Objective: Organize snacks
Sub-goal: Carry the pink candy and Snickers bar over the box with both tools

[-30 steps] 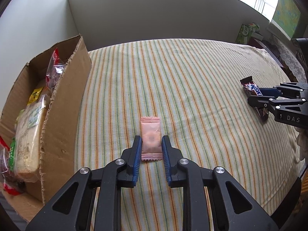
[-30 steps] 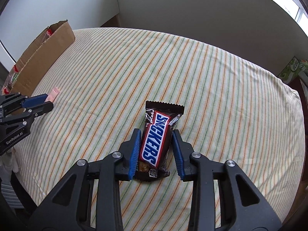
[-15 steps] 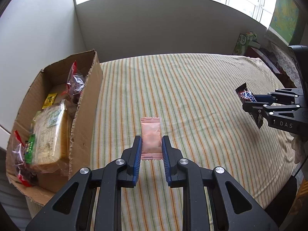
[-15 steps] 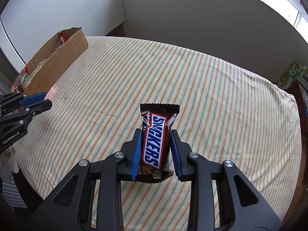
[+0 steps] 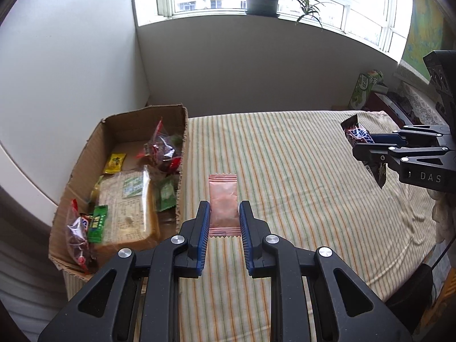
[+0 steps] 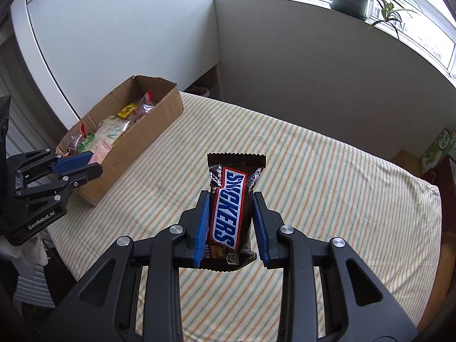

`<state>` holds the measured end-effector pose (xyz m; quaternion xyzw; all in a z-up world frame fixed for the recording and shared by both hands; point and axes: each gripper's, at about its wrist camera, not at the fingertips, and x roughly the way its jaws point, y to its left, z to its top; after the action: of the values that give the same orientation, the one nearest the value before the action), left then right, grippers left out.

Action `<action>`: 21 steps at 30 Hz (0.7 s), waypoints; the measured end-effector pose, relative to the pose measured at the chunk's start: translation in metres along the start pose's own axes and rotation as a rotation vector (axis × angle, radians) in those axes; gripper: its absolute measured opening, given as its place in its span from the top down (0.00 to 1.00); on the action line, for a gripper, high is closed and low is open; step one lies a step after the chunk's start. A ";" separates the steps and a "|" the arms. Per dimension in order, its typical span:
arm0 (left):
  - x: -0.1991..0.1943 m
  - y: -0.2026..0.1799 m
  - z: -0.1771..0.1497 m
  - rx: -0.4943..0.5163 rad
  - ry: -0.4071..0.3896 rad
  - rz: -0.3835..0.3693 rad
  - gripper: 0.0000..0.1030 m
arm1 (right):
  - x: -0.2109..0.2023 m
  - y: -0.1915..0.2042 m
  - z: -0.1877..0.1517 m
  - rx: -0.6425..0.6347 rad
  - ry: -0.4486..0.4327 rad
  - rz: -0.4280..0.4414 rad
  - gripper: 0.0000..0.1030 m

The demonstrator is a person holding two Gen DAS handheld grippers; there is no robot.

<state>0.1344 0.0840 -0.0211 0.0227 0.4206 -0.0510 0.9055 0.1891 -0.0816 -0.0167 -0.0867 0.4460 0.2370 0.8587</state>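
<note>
Left gripper (image 5: 223, 216) clamped on a pink sachet (image 5: 223, 203), held above the striped desk (image 5: 299, 199). Sachet is light, thin, soft film; take it by its flat sides mid-body, as here. Right gripper (image 6: 230, 222) pinches a Snickers bar (image 6: 232, 208) across its width; slick wrapper, firm core, light, so a middle grip suits. Cardboard box (image 5: 97, 139) at 10 o'clock in both views, part-filled with a bread pack (image 5: 128, 208) and small packets. Left view shows box contents clearly; right view shows the bar's label, which the left view shows only edge-on at 3 o'clock.
</note>
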 end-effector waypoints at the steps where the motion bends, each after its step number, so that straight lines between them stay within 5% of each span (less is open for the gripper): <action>1: -0.003 0.005 0.000 -0.007 -0.006 0.005 0.81 | 0.000 0.006 0.005 -0.009 -0.005 0.005 0.71; 21: -0.005 0.101 -0.001 -0.150 -0.024 0.086 0.81 | 0.060 0.120 0.082 -0.113 0.000 0.161 0.71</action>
<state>0.1421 0.1851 -0.0180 -0.0277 0.4110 0.0194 0.9110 0.2200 0.0720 -0.0098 -0.0986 0.4373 0.3302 0.8307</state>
